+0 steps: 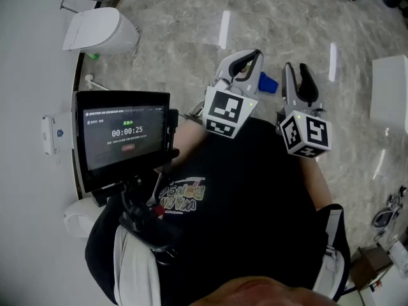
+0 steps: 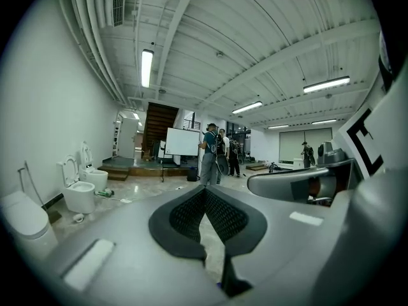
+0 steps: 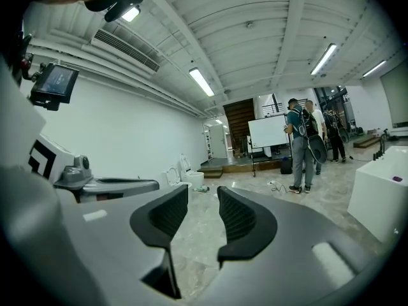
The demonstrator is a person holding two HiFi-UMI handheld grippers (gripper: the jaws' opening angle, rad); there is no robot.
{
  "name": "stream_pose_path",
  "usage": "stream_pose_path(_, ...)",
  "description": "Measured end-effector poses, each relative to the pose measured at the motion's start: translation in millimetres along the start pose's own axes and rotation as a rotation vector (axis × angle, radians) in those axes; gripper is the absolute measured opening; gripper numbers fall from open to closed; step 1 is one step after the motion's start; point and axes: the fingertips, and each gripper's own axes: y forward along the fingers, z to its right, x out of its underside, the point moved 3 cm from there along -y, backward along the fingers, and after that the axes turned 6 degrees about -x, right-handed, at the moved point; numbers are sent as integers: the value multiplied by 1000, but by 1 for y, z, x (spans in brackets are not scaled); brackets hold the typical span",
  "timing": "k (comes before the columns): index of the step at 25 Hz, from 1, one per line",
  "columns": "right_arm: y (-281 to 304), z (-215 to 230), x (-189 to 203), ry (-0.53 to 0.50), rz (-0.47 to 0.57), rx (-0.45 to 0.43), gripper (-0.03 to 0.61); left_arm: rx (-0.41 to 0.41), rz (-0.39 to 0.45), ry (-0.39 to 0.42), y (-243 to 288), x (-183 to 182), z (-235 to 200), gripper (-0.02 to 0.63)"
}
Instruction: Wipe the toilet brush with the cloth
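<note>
holding both claws up at chest height, we've got the left claw (image 2: 205, 190) pressed together on nothing, the right claw (image 3: 203, 191) spread and empty, no toilet brush or cloth surely in sight by the toilet (image 1: 102, 30), so it's either before pickup or after set-down.

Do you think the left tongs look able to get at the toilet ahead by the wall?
Probably not yet: the left tongs are held up before the person's chest, while that toilet stands well off to the left. Nothing visibly blocks the way.
</note>
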Motion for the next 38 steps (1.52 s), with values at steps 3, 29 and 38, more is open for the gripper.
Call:
stream_pose_path(3,0,-1,1,-1,-4,-3,157,5,-3,-4,0,0,0,0)
stream_pose_path(29,3,-7,6,1,-28,-35,152,42,-15,-20,-1,6,5,6)
stream_pose_path(38,3,-7,7,-3,-31,-38,144,41,-17,-18,-2,8,5,6)
